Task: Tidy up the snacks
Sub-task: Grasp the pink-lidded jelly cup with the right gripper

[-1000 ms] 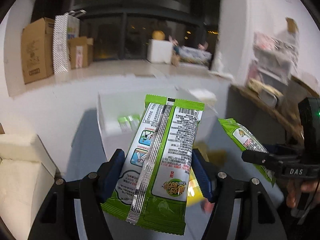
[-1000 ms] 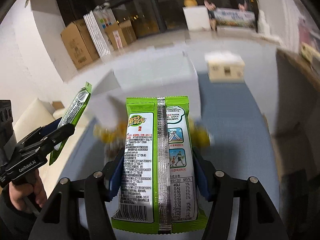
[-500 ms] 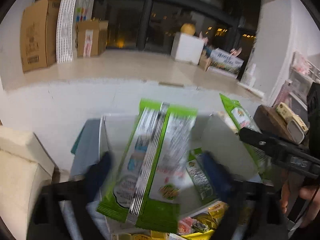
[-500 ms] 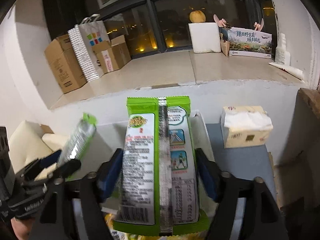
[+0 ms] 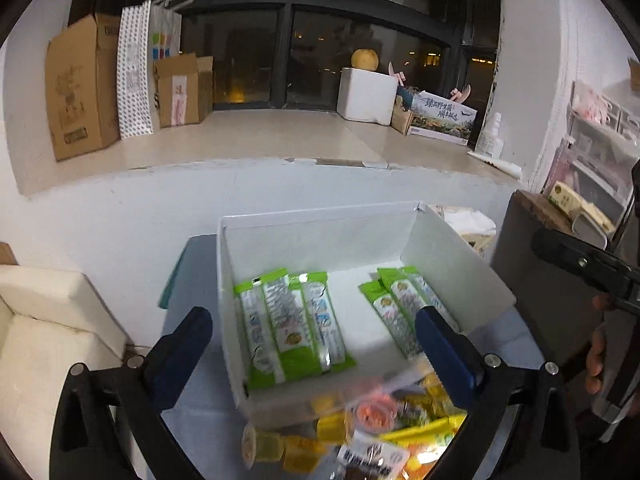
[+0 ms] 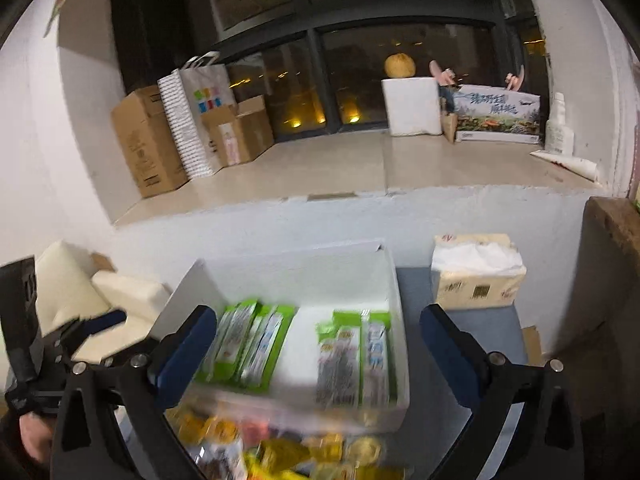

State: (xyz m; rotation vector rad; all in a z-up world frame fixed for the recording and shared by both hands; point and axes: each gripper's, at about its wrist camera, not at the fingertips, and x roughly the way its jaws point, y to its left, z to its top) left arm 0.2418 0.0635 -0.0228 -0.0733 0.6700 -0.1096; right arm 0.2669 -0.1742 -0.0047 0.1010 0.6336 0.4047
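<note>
Jaws on the left gripper (image 5: 316, 354) are spread, holding nothing. Green packets (image 5: 290, 326) lie in two groups inside the white box (image 5: 320, 236), so that sorting looks done. Mixed sweets (image 5: 360, 436) wait loose before it. Right gripper (image 6: 316, 354) is likewise agape and empty.

Both the left gripper (image 5: 316, 354) and the right gripper (image 6: 316, 354) have matte black angular arms studded with round silver screws and ending in blue padded fingers (image 5: 182, 354), and bare skin of the person's right hand (image 5: 596, 364) shows beside a black handle.
</note>
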